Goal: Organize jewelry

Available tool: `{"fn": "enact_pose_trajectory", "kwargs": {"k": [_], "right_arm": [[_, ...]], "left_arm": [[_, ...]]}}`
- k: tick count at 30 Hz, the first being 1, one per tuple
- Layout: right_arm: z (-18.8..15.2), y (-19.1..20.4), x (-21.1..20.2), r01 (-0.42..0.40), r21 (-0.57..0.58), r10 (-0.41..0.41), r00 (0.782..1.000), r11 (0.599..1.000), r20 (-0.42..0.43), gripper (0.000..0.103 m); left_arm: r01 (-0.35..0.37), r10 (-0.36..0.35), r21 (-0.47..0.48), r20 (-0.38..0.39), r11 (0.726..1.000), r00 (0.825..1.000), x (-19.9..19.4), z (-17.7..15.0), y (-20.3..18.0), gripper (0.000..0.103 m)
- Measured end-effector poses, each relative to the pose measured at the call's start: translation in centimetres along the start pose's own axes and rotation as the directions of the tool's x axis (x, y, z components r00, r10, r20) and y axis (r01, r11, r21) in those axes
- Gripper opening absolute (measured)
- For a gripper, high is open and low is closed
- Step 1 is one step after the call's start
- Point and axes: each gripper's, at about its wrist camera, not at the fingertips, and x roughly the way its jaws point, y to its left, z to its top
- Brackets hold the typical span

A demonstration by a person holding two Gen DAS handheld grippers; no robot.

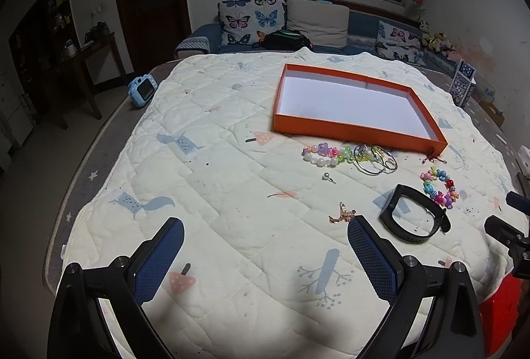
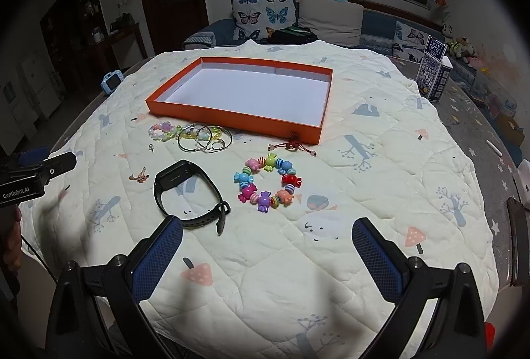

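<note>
An orange tray [image 1: 331, 122] [image 2: 232, 119] with a white floor lies on the quilt, nothing in it. In front of it lie a pastel bead bracelet [image 1: 319, 154] [image 2: 162, 131], thin wire hoops [image 1: 374, 159] [image 2: 205, 138], a small pearl stud [image 1: 328, 177] [image 2: 151, 147], a gold trinket [image 1: 341, 212] [image 2: 139, 176], a red knotted charm [image 1: 432, 157] [image 2: 293, 145], a candy-bead bracelet [image 1: 439, 188] [image 2: 268, 181] and a black watch band [image 1: 414, 215] [image 2: 188, 193]. My left gripper [image 1: 265, 233] is open above bare quilt. My right gripper [image 2: 266, 234] is open just short of the band.
A cream quilt [image 1: 215, 160] [image 2: 381, 177] covers the round table. A blue toy camera [image 1: 140, 89] [image 2: 112, 80] sits at its far left edge and a printed carton [image 1: 463, 87] [image 2: 435, 74] at its far right. A sofa with butterfly cushions [image 1: 251, 19] stands behind.
</note>
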Motion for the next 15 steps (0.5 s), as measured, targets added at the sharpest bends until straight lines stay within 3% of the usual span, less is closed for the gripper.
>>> {"fn": "enact_pose_trajectory", "kwargs": {"k": [15], "right_arm": [[0.19, 0.67, -0.02, -0.032, -0.020, 0.032, 0.999, 0.999, 0.009, 0.103]], "left_arm": [[0.016, -0.016, 0.014, -0.003, 1.000, 1.000, 0.18, 0.07, -0.30, 0.102]]}}
